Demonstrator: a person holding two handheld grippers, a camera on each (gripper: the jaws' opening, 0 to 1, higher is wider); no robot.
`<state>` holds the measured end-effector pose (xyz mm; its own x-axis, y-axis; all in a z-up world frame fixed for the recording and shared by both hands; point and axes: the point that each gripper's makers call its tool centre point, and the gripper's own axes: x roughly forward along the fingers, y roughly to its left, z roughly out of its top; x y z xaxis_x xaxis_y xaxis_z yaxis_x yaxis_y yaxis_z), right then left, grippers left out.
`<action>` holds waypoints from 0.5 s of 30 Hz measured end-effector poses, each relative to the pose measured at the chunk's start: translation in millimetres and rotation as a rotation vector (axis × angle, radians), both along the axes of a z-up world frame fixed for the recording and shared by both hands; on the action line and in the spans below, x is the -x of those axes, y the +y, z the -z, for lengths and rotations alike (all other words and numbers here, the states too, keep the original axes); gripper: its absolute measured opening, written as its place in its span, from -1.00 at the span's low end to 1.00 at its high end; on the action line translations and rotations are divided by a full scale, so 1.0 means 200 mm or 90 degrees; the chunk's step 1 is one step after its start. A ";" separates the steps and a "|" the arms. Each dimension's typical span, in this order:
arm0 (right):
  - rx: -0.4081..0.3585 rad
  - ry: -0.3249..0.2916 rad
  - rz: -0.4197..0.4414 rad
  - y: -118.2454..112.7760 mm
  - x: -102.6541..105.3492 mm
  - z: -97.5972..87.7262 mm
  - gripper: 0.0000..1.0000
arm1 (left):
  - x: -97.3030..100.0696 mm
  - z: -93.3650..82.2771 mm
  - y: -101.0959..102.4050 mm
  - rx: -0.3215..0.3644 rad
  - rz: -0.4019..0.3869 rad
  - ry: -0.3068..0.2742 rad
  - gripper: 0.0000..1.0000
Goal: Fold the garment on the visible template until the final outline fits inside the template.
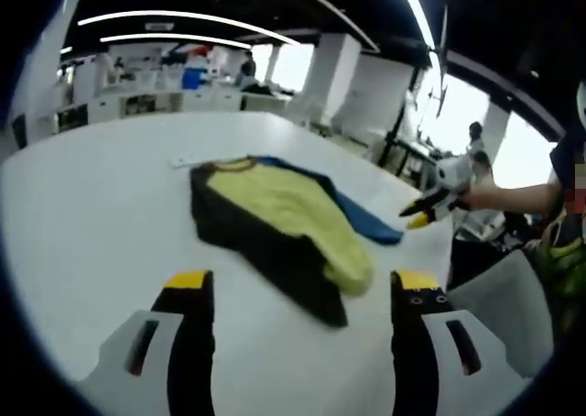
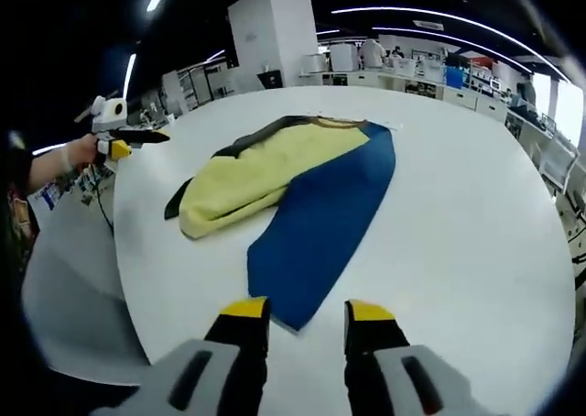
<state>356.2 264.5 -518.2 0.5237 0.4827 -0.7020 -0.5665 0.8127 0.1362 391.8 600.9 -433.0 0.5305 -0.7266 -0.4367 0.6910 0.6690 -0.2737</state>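
1. The garment (image 2: pixel 293 191) lies partly folded near the middle of the round white table (image 2: pixel 458 214), well in from every edge. Its yellow part is heaped over a black layer, and a blue part runs out flat to one side.
2. I can make out no template outline on the table. A small pale strip (image 1: pixel 182 160) lies just beside the collar.
3. The left gripper (image 1: pixel 302 292) hangs over the near edge, short of the black hem, jaws spread and holding nothing.
4. The right gripper (image 2: pixel 300 317) hovers at the tip of the blue part, jaws apart and also empty.
5. I'd say the next fold is the blue part, brought over the yellow.
6. To do it well, pinch only the top layer at the blue tip, lift low, and lay it across without dragging the heap toward the edge.
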 end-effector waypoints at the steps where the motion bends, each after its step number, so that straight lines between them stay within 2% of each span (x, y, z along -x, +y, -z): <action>1: 0.001 0.000 0.001 0.00 0.00 0.01 -0.52 | 0.01 0.00 -0.01 0.002 -0.002 0.002 0.49; 5: 0.012 0.025 0.021 -0.01 -0.01 0.07 -0.61 | 0.02 0.01 -0.03 0.004 -0.003 0.009 0.48; 7: 0.012 0.023 0.026 -0.01 -0.03 0.08 -0.67 | 0.02 0.02 -0.03 0.008 -0.004 0.011 0.48; 9: 0.014 0.026 0.023 0.00 -0.04 0.09 -0.76 | 0.03 0.02 -0.03 0.010 -0.007 0.013 0.47; 15: 0.046 0.028 -0.010 0.04 0.00 0.09 -0.77 | 0.05 0.01 -0.02 0.028 -0.019 0.016 0.45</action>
